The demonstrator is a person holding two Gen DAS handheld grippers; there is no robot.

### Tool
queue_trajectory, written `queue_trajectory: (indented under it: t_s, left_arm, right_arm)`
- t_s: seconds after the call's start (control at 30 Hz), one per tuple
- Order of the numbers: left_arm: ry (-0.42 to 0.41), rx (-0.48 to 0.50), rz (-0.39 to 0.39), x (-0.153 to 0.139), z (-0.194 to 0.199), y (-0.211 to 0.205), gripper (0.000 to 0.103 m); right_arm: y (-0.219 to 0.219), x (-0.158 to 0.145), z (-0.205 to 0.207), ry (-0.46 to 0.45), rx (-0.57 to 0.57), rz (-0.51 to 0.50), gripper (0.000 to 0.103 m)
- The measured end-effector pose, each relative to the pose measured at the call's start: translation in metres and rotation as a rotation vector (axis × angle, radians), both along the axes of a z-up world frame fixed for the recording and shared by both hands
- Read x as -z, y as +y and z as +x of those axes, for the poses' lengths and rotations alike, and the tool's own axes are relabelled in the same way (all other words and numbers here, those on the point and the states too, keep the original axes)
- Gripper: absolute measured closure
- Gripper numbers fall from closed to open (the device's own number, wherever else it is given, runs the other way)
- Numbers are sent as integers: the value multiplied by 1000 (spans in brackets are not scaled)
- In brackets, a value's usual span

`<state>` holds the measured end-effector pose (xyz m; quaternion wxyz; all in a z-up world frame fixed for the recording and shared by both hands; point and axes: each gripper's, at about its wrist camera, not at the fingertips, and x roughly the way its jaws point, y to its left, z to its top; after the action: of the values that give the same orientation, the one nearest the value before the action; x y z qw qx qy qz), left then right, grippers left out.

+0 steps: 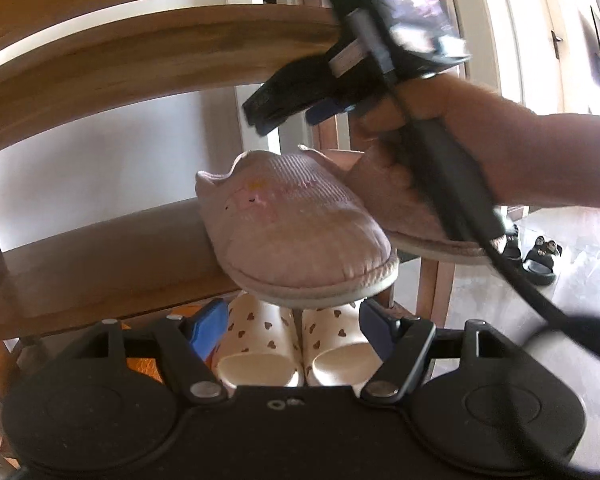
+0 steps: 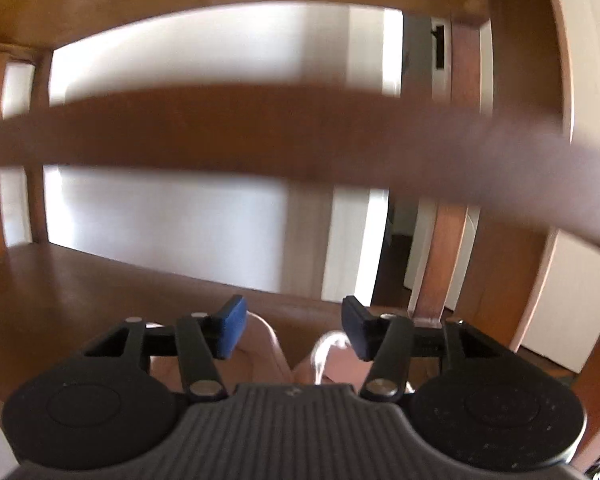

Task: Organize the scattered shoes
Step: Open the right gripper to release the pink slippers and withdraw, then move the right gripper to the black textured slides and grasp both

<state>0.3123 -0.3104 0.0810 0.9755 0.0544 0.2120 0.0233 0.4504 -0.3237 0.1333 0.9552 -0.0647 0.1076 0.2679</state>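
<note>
While two white heart-print slides [image 1: 292, 344] sit paired on the low shelf between the left tool's [image 1: 290, 330] released fingers, two pink plush slippers [image 1: 296, 224] rest on the wooden rack's [image 1: 100, 264] middle shelf beneath the right tool [image 1: 284, 114], apparently empty; black sandals [image 1: 538, 258] remain on the floor.

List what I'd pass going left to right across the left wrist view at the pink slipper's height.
Bare wooden shelf → front pink slipper → second pink slipper → hand holding the right gripper → black sandals on the floor.
</note>
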Motion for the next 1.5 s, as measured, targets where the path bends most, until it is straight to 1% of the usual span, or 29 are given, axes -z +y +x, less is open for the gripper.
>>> queue_trajectory:
  t_s: [0.1,0.13,0.23,0.27,0.3,0.33,0.37,0.43,0.47,0.53,0.6,0.7,0.77,0.8,0.83,0.9,1.0,1.03,1.07,1.1,1.13,1.2,1.23,1.27,1.3,1.33,1.4,1.43,1.5]
  left_arm:
    - [13,6,-44,1,-6,6,31]
    - [17,14,-53,0,-8,6,31]
    - [25,42,-77,-3,-13,7,31]
    - [28,60,-86,-3,-14,6,31]
    - [34,74,-96,-4,-15,5,31]
    - [39,89,-106,-4,-15,3,31]
    - [48,113,-122,-4,-14,2,32]
    - [66,158,-156,-4,-10,-3,33]
    - [75,179,-173,-4,-8,-6,33]
    - [86,191,-187,-3,1,-8,33]
    - [90,193,-198,-2,10,-10,33]
    - [85,172,-218,-2,20,-8,33]
    - [85,114,-247,-2,33,0,33]
    - [85,104,-248,-2,38,3,33]
    - [86,67,-256,-2,46,10,32]
    - [83,30,-258,-3,55,19,32]
    - [102,-8,-271,0,72,37,32]
    - [101,-8,-267,1,72,39,32]
    - [101,-4,-257,2,70,42,31]
    - [104,11,-254,2,64,44,31]
    - [100,31,-255,2,57,47,31]
    - [95,59,-234,3,42,50,31]
    - [96,68,-222,3,36,52,31]
    - [105,85,-183,7,18,57,31]
    - [109,83,-165,8,9,61,31]
    - [112,81,-148,10,1,66,31]
    - [115,70,-116,11,-14,74,31]
    - [110,58,-108,10,-19,78,31]
    - [88,51,-131,4,-21,83,31]
  right_arm:
    - [-32,-7,-36,5,-22,62,46]
    - [-43,-7,-44,4,-25,74,46]
    - [-88,1,-90,-4,-56,94,48]
    - [-107,7,-109,-3,-62,94,55]
    - [-117,12,-117,3,-62,90,70]
    - [-140,24,-139,43,-56,84,75]
    - [-151,28,-145,61,-51,91,80]
    - [-172,38,-155,109,-48,103,85]
    - [-180,47,-166,165,-35,76,85]
    - [-188,62,-163,223,-5,47,85]
    - [-187,70,-156,269,10,26,85]
    - [-177,70,-143,292,19,28,84]
    - [-167,67,-130,305,8,39,84]
    - [-169,69,-133,305,6,39,84]
    - [-165,67,-128,309,-6,36,84]
    - [-146,62,-114,321,-32,32,83]
    - [-123,64,-87,350,-34,63,82]
    - [-118,71,-83,359,-33,89,82]
    - [-126,73,-80,362,-24,110,83]
    - [-131,73,-83,349,-20,178,80]
    - [-134,74,-87,350,-21,184,80]
    - [-135,77,-100,385,-56,190,80]
    - [-137,82,-113,384,-69,182,80]
    - [-139,90,-131,389,-89,160,80]
    - [-140,101,-148,415,-123,142,80]
    - [-141,103,-149,423,-130,138,79]
    - [-138,120,-164,473,-168,113,79]
    - [-132,128,-169,484,-185,91,79]
    - [-113,142,-174,498,-214,52,79]
